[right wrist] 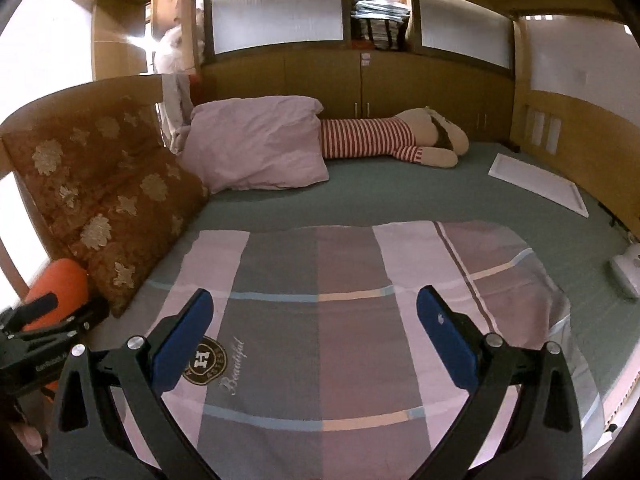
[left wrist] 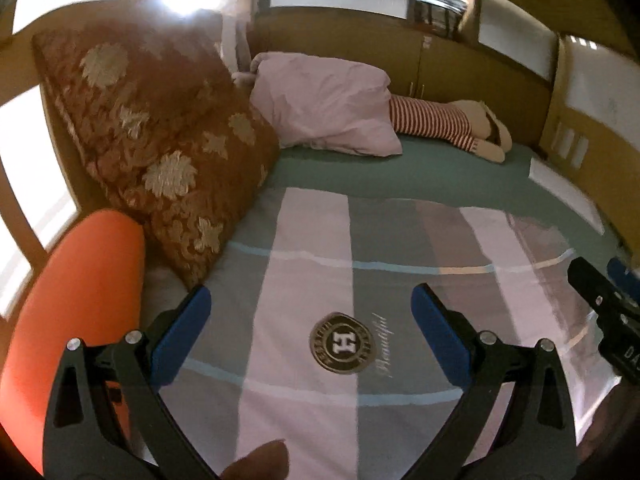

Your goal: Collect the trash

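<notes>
Hovering over striped grey-pink blanket [left wrist: 312,280], both blue-padded grippers [left wrist: 312,320] [right wrist: 314,328] spread wide, empty; white flat frame [right wrist: 540,184] showing whole only rightward.

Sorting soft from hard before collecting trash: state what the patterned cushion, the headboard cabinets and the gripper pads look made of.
Patterned cushion: woven, brocade-like fabric, pale flowers on dull brown. Headboard cabinets: wood or wood-look laminate, smooth tan panels with small handles. Gripper pads: likely rubber or plastic, matte blue, on black arms.
</notes>
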Motion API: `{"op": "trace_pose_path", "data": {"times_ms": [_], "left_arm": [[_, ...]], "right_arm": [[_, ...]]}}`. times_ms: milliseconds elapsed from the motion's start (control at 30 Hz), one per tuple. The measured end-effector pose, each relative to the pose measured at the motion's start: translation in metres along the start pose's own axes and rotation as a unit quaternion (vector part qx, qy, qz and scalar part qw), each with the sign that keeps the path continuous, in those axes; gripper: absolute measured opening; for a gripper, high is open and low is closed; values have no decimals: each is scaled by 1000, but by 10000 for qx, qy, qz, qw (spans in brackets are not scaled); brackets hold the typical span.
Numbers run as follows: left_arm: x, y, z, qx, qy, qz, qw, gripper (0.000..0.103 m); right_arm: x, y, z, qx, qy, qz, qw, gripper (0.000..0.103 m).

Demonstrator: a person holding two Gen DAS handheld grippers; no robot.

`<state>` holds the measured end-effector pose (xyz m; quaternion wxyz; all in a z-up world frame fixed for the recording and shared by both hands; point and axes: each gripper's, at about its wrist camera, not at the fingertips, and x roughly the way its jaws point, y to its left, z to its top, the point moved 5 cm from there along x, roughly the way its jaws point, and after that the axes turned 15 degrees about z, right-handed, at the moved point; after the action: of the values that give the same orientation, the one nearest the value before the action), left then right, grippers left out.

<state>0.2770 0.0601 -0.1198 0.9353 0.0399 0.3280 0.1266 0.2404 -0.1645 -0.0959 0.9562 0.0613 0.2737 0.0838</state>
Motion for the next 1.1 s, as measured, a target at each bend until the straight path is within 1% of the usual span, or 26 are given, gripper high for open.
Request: {"op": "trace_pose_path", "data": {"times_ms": [100, 167, 233, 333, 567, 667, 800, 900, 1100], "left_arm": [[5, -14, -5, 274, -42, -73, 9996, 100], [6, -21, -8, 351, -32, -111, 9993, 100], [5, -30, -11, 388, 21, -175, 9991, 100], [5, -43, -14, 442, 100, -260, 9986, 100], [5, -62, -16, 404, 175, -294, 9986, 100], [3, -67, -15, 375, 181, -248, 9988, 100], [1, -73, -15, 471, 131, -10, 9988, 100], [0, -77, -16, 545, 121, -7, 9984, 100], [1, -75, -17, 499, 179, -3, 9986, 100]], "right_arm": [[10, 2, -3, -119, 59, -17, 9999, 99], [12, 2, -3, -216, 83, -31, 9997, 99], [10, 2, -1, -279, 44, -64, 9996, 99], [4, -7, 1, -195, -46, -61, 9998, 99], [6, -29, -7, -32, 150, -105, 9998, 99], [7, -34, -10, 0, 199, -113, 9997, 99], [6, -37, -13, 22, 213, -105, 9997, 99], [7, -38, -14, 33, 232, -86, 9997, 99], [9, -34, -17, 18, 258, -59, 9996, 99]]}}
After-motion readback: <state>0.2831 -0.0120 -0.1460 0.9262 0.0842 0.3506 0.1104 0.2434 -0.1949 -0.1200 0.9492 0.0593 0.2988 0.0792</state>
